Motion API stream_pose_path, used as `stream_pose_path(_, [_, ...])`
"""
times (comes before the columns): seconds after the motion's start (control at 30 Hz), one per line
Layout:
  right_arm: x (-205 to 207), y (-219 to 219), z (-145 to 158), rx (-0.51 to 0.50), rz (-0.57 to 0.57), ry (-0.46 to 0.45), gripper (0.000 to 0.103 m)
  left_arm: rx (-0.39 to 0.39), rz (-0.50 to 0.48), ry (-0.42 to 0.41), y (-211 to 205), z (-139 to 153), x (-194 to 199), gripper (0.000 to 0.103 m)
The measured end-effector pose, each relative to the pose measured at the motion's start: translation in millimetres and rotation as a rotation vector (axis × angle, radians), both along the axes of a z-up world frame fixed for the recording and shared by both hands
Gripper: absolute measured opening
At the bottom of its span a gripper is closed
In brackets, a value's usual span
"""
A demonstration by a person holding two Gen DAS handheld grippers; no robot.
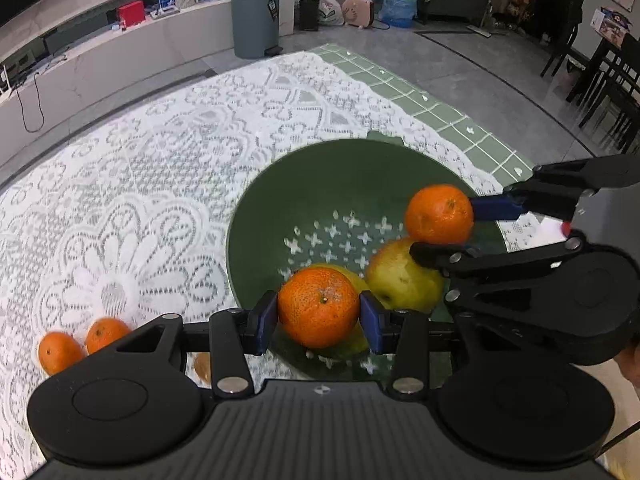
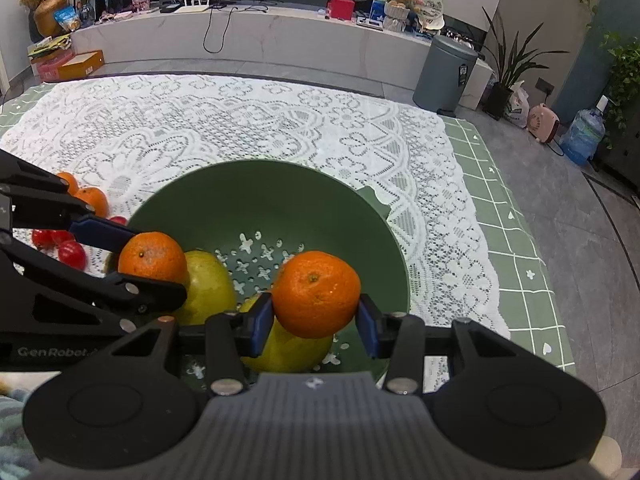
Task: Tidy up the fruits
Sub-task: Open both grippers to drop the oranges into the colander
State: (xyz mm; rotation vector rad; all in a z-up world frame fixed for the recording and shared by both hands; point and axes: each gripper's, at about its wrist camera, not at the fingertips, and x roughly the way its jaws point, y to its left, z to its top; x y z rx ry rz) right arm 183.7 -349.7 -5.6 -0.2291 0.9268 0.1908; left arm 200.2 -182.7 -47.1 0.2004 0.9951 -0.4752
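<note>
Left wrist view
- Left gripper [image 1: 319,316]: its blue pads are clenched on either side of an orange [image 1: 318,307], which it holds over the near part of the green bowl [image 1: 280,200].
- Right gripper [image 1: 440,224]: it reaches in from the right edge and grasps a second orange [image 1: 439,213] between a blue pad above and a black finger below, also over the bowl.
- Bowl: dark green, with star-shaped holes in its bottom; it stands on a white lace cloth [image 1: 160,160] near the cloth's right edge.
- Fruit in the bowl: one yellow-green fruit [image 1: 396,280] lies under the right gripper; another yellow one [image 1: 352,344] is mostly hidden behind the left gripper's orange.
- Loose oranges [image 1: 78,346]: two lie side by side on the lace, left of the bowl and outside it.
- Room: a grey pedal bin [image 1: 255,20] stands on the floor beyond the table.

Right wrist view
- Right gripper [image 2: 316,318]: its blue pads press the sides of its orange [image 2: 316,294], held above the bowl [image 2: 280,184].
- Left gripper [image 2: 148,256]: it comes in from the left, closed on its orange [image 2: 152,258] over the bowl's left side.
- Fruit in the bowl: one yellow-green fruit [image 2: 210,284] lies beside the left gripper's orange; the other [image 2: 288,352] lies beneath the right gripper's orange.
- On the lace [image 2: 240,120], left of the bowl: two oranges [image 2: 86,194], and nearer, a few small red fruits [image 2: 66,248]; all are outside the bowl.
</note>
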Motion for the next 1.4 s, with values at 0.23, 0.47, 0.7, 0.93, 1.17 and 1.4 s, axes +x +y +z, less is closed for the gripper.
stream_pose_path(0.23, [17,-2,-11,0.019,0.001,0.022,0.042,0.000,0.026,-0.018,-1,0,15,0.050])
stream_pose_path(0.47, [27,5,-13,0.003,0.026,0.016,0.042,0.014,0.068,-0.031,-1,-1,31,0.050])
stream_pose_path(0.7, [37,12,-17,-0.017,0.047,0.011,0.042,-0.009,0.074,-0.017,1,-4,39,0.051])
stream_pose_path(0.93, [41,14,-16,-0.024,0.058,0.021,0.043,-0.037,0.080,0.004,5,-5,40,0.056])
stream_pose_path(1.17, [39,16,-14,-0.035,0.052,0.020,0.055,-0.084,0.079,-0.008,11,6,31,0.065])
stream_pose_path(1.4, [35,16,-2,-0.033,0.035,-0.001,0.061,-0.142,0.080,-0.023,19,26,19,0.066])
